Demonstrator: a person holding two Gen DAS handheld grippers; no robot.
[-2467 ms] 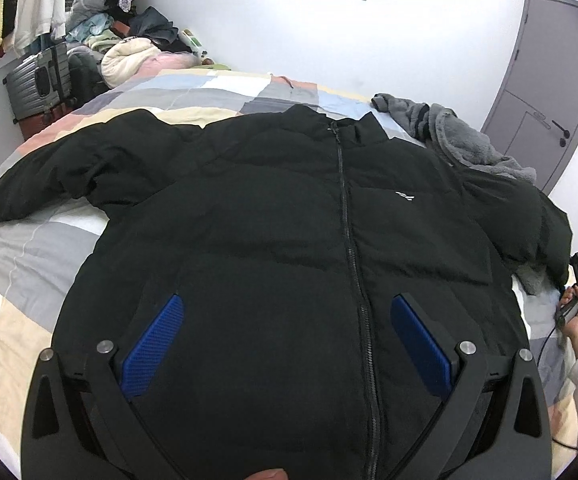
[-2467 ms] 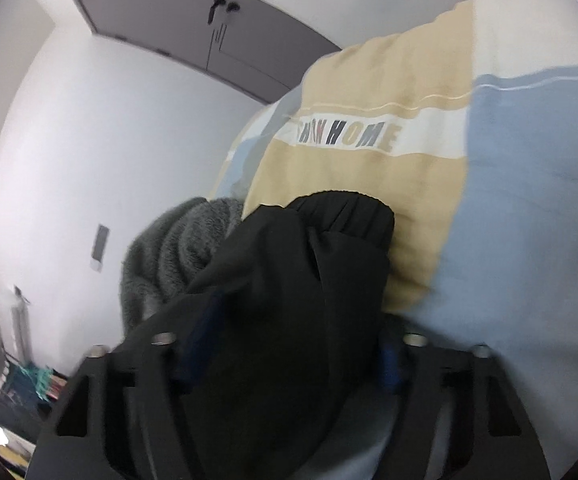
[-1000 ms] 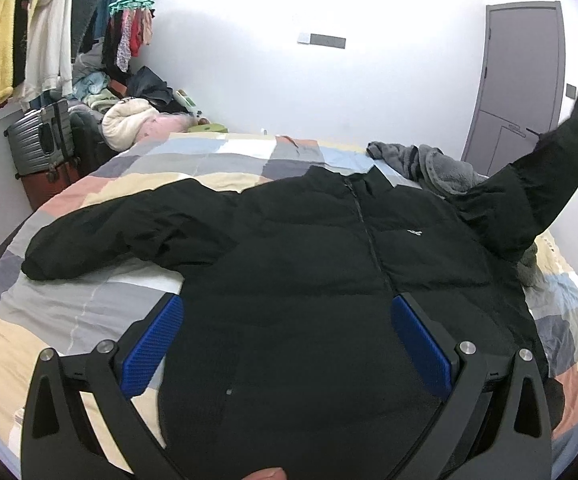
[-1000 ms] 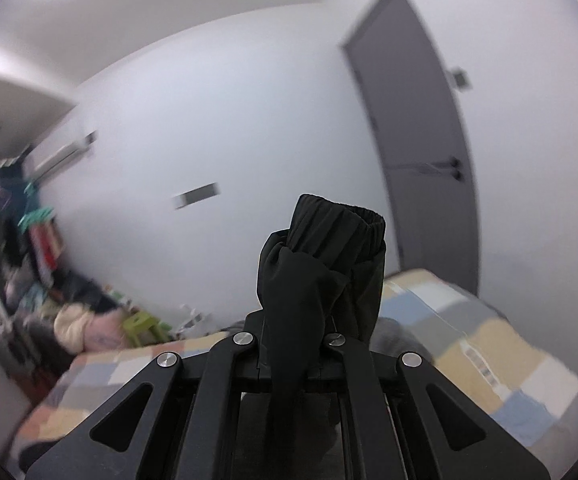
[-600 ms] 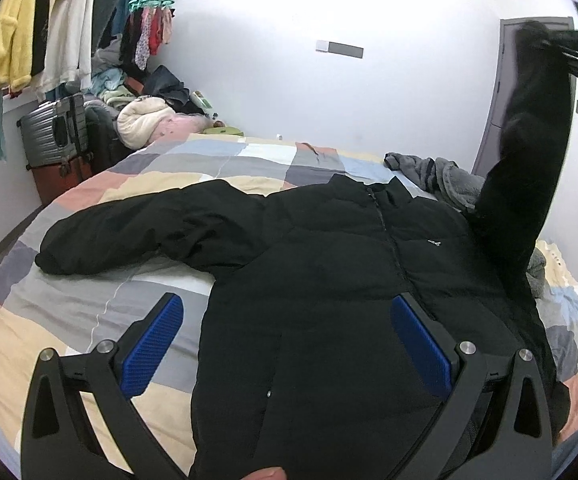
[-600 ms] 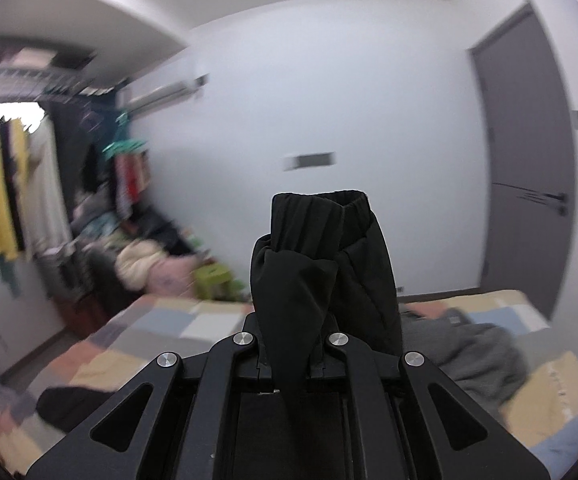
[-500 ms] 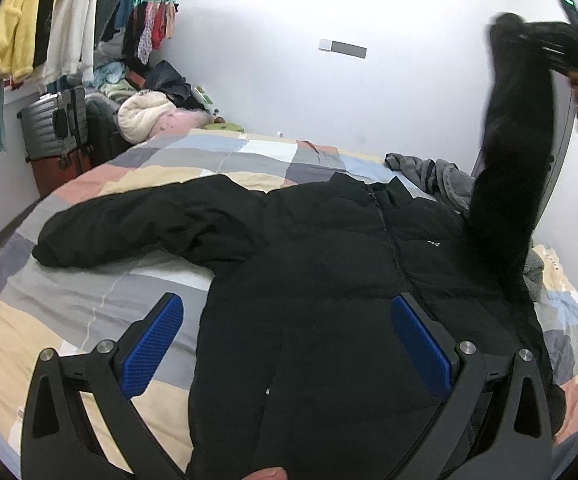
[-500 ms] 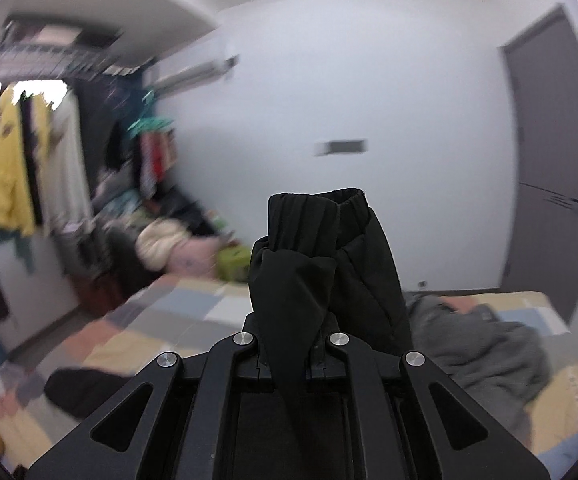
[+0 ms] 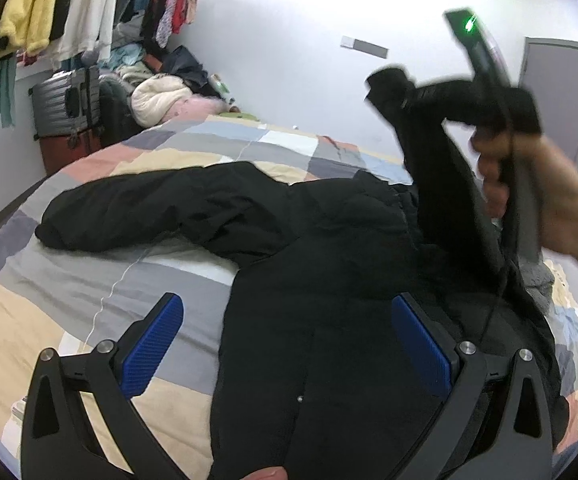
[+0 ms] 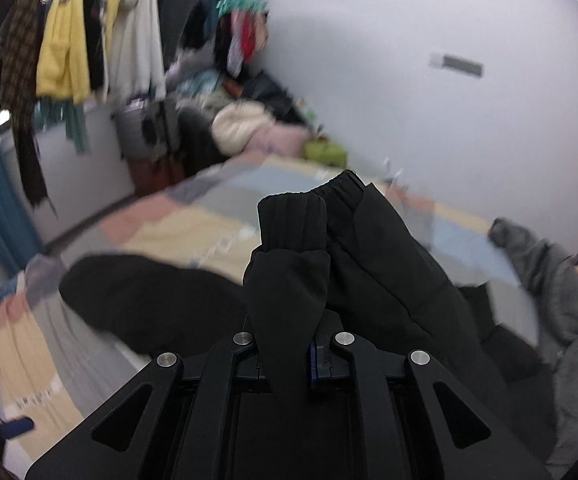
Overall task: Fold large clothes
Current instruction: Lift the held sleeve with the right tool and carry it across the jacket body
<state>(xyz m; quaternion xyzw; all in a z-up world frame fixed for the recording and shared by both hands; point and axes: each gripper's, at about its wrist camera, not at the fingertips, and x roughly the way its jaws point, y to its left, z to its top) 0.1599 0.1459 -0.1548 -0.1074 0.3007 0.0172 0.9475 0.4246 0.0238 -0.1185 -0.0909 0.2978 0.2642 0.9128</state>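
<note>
Overhead, hanging clothes (image 10: 65,48) line 1 wall, with a suitcase (image 9: 67,104) and heaped laundry below. Across the patchwork bedspread (image 9: 69,280) lies the black jacket (image 9: 329,320), 1 sleeve flat. The right gripper (image 10: 289,356) is clenched on the other sleeve's cuff (image 10: 293,228), raised above the bed. The left gripper (image 9: 289,348) hovers spread wide over the jacket's hem, grasping nothing. A grey garment (image 10: 561,280) sits beside the jacket.

There is one black jacket (image 9: 329,280), one patchwork bed (image 9: 69,300), one grey suitcase (image 9: 67,104), one grey door (image 9: 561,92) and two grippers: left gripper (image 9: 289,344), right gripper (image 10: 289,344).
</note>
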